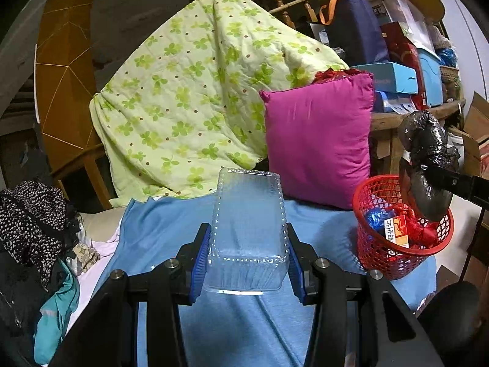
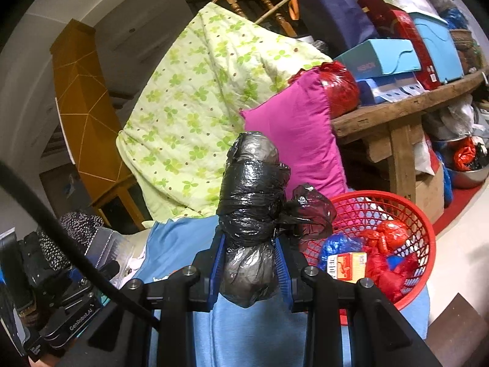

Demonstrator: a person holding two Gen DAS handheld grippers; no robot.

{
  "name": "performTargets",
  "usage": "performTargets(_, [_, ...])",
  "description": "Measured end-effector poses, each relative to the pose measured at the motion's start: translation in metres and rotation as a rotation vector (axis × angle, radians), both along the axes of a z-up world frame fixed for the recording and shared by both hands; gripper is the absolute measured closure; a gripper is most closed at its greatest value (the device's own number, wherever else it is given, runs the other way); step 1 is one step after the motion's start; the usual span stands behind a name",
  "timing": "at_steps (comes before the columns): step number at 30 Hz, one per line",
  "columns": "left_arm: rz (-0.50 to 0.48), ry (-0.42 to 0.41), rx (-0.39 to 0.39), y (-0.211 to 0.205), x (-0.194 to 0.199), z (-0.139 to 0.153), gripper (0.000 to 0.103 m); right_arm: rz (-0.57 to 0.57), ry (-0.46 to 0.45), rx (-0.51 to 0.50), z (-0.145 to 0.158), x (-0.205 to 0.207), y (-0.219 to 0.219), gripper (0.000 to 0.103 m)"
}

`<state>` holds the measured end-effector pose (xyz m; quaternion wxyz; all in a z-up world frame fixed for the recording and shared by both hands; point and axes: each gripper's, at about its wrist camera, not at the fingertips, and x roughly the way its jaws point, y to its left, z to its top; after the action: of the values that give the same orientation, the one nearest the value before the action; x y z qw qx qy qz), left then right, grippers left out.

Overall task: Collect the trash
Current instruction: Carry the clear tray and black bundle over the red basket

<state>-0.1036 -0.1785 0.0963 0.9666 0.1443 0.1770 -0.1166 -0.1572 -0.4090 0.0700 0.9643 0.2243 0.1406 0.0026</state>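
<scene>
left gripper (image 1: 248, 263) pinching clear plastic tray (image 1: 249, 229), kept upright | right gripper (image 2: 250, 270) clamps black bag bundle (image 2: 252, 214) | i bring both toward red basket (image 1: 397, 260) for dumping

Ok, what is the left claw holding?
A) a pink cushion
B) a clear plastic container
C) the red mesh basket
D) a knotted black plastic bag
B: the left claw is shut on the clear plastic container; the right claw has the black bag.
</scene>
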Motion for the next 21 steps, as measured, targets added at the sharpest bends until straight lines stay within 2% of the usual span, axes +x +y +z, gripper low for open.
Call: performTargets(21, [-0.074,0.031,0.036,-0.05,0.005,-0.01,0.055,-0.097,0.017,0.061,-0.017,-0.017,-0.053,0.07])
